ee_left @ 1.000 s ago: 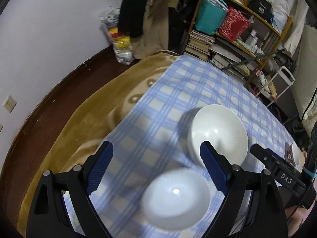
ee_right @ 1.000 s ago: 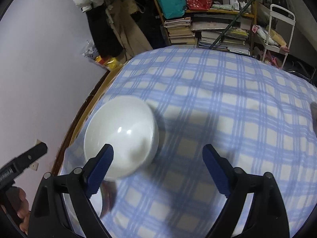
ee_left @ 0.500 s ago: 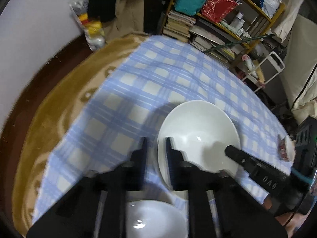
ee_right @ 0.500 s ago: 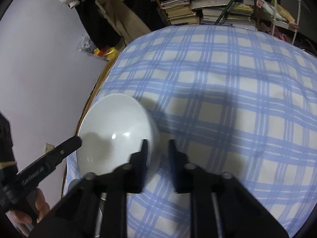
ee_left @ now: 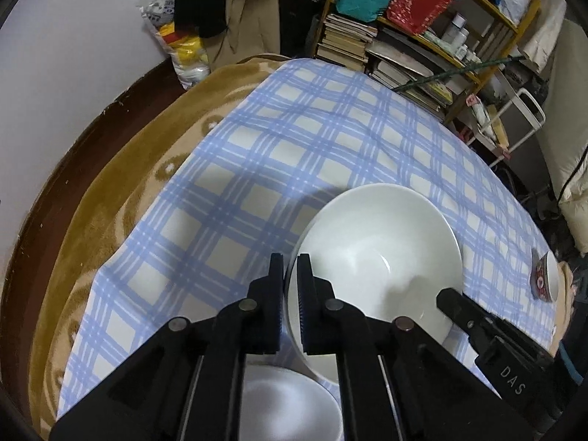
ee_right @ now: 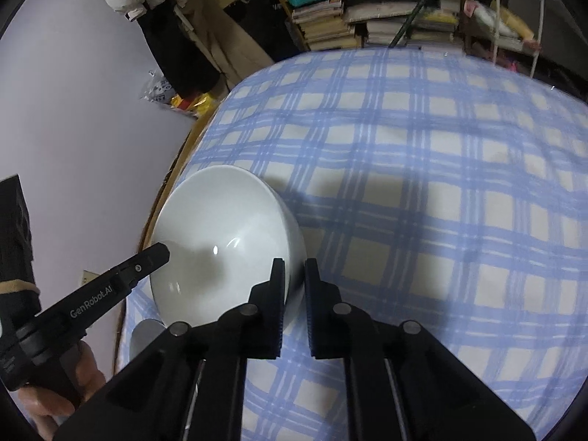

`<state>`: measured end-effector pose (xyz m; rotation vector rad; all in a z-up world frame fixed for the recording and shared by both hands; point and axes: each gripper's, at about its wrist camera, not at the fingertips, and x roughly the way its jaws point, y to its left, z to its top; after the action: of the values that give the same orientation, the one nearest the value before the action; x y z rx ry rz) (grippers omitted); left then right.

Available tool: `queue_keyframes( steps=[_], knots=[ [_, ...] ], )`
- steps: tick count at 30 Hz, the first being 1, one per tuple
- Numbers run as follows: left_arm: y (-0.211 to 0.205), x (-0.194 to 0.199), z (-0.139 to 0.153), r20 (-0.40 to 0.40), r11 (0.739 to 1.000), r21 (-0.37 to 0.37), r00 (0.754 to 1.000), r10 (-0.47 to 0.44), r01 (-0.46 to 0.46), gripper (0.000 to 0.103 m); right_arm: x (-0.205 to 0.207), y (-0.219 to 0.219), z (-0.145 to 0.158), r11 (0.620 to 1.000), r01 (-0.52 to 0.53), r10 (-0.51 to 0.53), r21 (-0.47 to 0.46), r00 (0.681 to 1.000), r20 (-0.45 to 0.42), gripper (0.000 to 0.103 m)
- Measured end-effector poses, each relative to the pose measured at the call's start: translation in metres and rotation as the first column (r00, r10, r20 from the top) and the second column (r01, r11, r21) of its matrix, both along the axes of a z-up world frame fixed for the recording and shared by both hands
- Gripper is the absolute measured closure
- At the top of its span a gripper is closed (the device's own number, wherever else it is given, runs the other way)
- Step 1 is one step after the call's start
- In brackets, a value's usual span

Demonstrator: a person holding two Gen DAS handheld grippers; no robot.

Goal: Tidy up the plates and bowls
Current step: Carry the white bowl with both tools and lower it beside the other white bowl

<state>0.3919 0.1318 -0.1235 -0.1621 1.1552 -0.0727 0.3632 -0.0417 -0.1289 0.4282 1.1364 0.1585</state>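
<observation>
A large white bowl (ee_left: 375, 261) is held between both grippers above the blue checked cloth (ee_left: 279, 154). My left gripper (ee_left: 290, 275) is shut on its left rim. My right gripper (ee_right: 294, 279) is shut on the opposite rim of the same bowl (ee_right: 220, 246). A second, smaller white bowl (ee_left: 286, 404) sits below, partly hidden by my left gripper's body. A small red-patterned bowl (ee_left: 547, 281) lies at the cloth's right edge. The other gripper shows in each view, in the left wrist view (ee_left: 488, 338) and in the right wrist view (ee_right: 92, 301).
The cloth covers a brown blanket (ee_left: 110, 198) on a table beside a white wall. Shelves with books and boxes (ee_left: 397, 36) stand behind, with a plastic bag (ee_left: 180, 47) and hanging clothes. A white wire rack (ee_right: 514, 11) stands at the far right.
Both grippers went from wide open to shut, each clamping a rim of the large bowl. The bowl has lifted slightly and the views have moved forward over it.
</observation>
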Motion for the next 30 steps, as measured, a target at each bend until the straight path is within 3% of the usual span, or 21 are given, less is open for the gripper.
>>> queue_keyframes(
  steps=[13, 18, 30],
  knots=[
    [-0.016, -0.032, 0.020, -0.008, 1.000, 0.007, 1.000, -0.021, 0.021, 0.096, -0.036, -0.019, 0.011, 1.000, -0.004, 0.004, 0.007, 1.000, -0.008, 0.093],
    [-0.034, -0.043, 0.031, 0.012, 0.996, 0.060, 0.997, -0.071, 0.070, 0.095, -0.052, -0.031, 0.005, 0.998, 0.023, -0.021, 0.052, 0.999, -0.030, 0.093],
    [-0.052, -0.067, 0.045, 0.012, 0.994, 0.021, 0.995, -0.104, 0.104, 0.094, -0.083, -0.047, 0.003, 0.997, 0.037, -0.033, 0.064, 0.997, -0.064, 0.093]
  ],
)
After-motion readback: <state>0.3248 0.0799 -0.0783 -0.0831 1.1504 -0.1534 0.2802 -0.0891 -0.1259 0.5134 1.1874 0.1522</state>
